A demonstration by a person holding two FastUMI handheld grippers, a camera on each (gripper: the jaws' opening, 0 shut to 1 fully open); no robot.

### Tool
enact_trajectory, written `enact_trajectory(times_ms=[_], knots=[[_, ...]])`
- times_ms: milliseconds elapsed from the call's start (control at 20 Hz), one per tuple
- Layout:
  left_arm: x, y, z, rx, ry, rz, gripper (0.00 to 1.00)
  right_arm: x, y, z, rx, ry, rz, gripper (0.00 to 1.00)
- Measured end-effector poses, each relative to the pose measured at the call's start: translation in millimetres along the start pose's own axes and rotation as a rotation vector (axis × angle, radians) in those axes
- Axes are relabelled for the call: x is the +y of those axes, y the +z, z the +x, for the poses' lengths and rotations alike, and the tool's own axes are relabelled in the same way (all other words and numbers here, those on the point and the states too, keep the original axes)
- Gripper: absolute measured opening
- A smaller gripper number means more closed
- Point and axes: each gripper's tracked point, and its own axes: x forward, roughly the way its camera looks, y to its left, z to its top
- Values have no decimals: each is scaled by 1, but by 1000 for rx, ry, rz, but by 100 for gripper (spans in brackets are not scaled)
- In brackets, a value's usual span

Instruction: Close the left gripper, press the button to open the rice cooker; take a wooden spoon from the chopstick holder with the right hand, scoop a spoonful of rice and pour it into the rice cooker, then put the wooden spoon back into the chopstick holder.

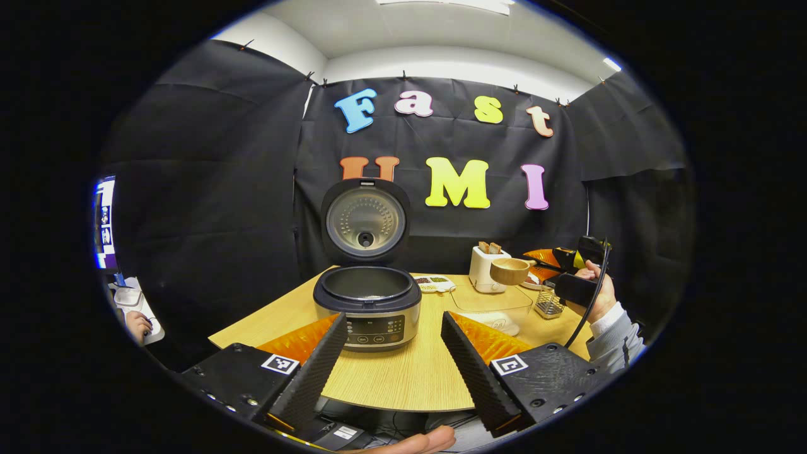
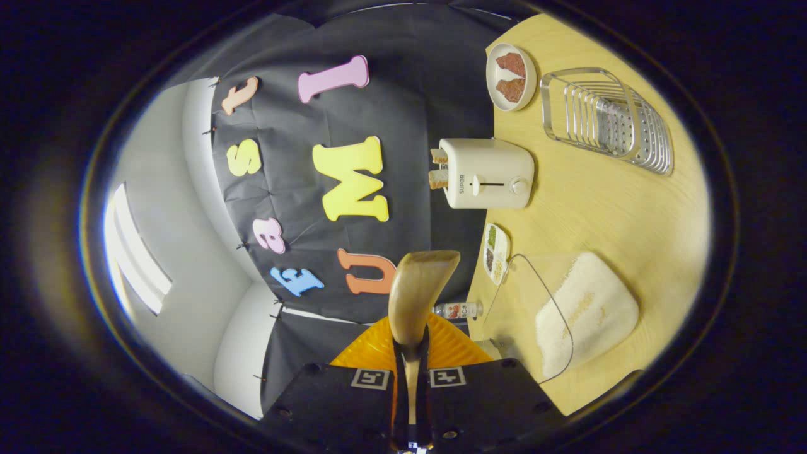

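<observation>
In the left gripper view the left gripper (image 1: 394, 353) sits low at 6 o'clock with its two fingers spread wide, released and grasping nothing. Between and beyond those fingers stands the rice cooker (image 1: 367, 306) on the table (image 1: 403, 378), its lid (image 1: 365, 221) swung fully up and upright at the back, the inner pot bare and dark. At about 3 o'clock from the cooker, a hand (image 1: 596, 293) with a pale sleeve holds the right gripper (image 1: 547, 274) above the table; the bowl of the spoon (image 1: 509, 271) juts from it toward the cooker, level with the toaster (image 1: 484, 270) behind it. Below the spoon lies a clear box (image 1: 495, 309) holding rice, and a wire holder (image 1: 548, 304) stands just beside the hand. A small dish (image 1: 435, 284) rests between cooker and toaster. In the right gripper view, which is rolled so the table runs up the 3 o'clock side, the right gripper (image 2: 413, 353) is clenched on the spoon (image 2: 419, 287): both fingers press the handle, and the bowl sticks out toward 12 o'clock, seen edge-on, so whether it carries rice cannot be told. At 4 o'clock lies the box (image 2: 529, 296) with its rice (image 2: 586, 309); at 1 o'clock are the toaster (image 2: 488, 173), a plate (image 2: 510, 75) and a metal rack (image 2: 608, 120).
</observation>
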Motion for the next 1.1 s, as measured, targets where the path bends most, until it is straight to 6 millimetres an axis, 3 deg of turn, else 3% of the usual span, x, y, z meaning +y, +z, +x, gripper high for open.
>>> enact_trajectory(times_ms=[300,550,600,650,700,850,900,950,1100], knots=[[-2,5,-20,-27,-19,8,95,24,-16,-3,8,-22,-48,8],[7,9,-33,-51,-24,8,95,59,-46,3,39,-7,-102,8],[11,9,-35,-55,-21,6,95,64,-53,7,44,-6,-116,8],[13,9,-37,-59,-20,5,86,71,-61,10,54,-6,-135,8],[17,9,-38,-64,-17,3,95,76,-70,14,63,-6,-153,8],[32,5,-39,-63,-5,-7,95,87,-96,34,89,-14,-199,8],[38,2,-39,-59,3,-12,85,87,-104,42,97,-19,-212,9],[43,-1,-38,-55,10,-16,95,87,-112,51,106,-27,-224,9],[58,-10,-37,-42,32,-28,95,85,-131,76,126,-44,-277,8]])
